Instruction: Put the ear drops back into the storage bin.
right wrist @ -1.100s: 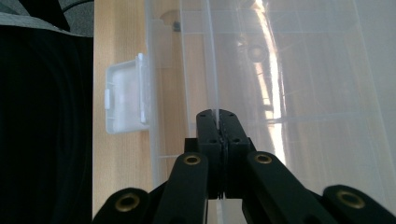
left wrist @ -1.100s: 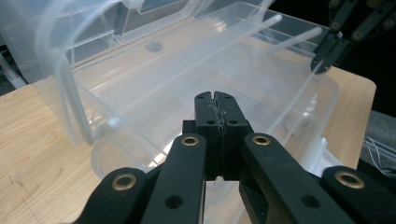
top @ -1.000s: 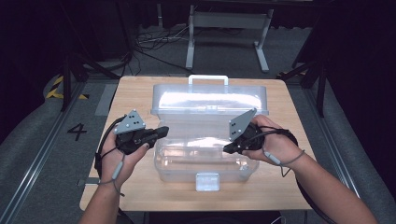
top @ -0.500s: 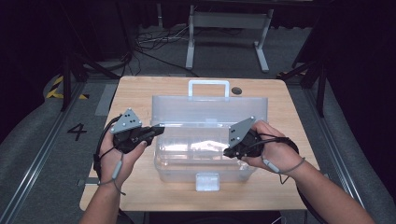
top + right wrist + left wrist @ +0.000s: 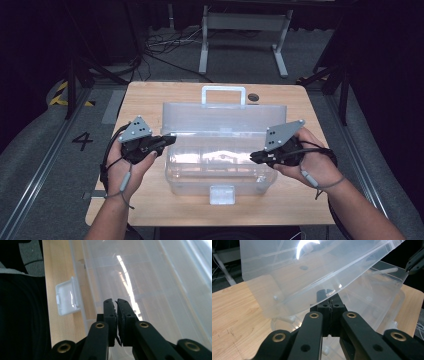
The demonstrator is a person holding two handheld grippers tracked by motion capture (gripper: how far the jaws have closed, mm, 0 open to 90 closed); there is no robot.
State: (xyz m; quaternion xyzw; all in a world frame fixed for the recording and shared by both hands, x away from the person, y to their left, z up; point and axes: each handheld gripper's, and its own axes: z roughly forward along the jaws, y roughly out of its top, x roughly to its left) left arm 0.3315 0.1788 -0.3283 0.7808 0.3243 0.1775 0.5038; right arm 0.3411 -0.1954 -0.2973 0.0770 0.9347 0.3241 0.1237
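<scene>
A clear plastic box [image 5: 220, 172] stands on the wooden table [image 5: 145, 95], its white latch [image 5: 222, 195] facing the near edge. Its hinged lid [image 5: 225, 117] is swung up and stands nearly upright, the white handle [image 5: 223, 95] on top. My left gripper [image 5: 171, 139] is shut, and its tips [image 5: 329, 299] press against the underside of the lid's edge [image 5: 312, 272]. My right gripper [image 5: 253, 156] is shut with nothing between its jaws and hovers over the box's open right side. In the right gripper view the tips [image 5: 115, 303] point along the box's inner wall, near the latch [image 5: 67, 300].
A small dark round mark [image 5: 253, 96] lies on the table behind the lid. A metal stand [image 5: 245, 35] and cables sit on the floor beyond the far edge. Bare wood shows left and right of the box.
The lid has swung from a tilted position up to nearly upright. My right hand has drawn back to the right, away from the lid. The left gripper has stayed put.
</scene>
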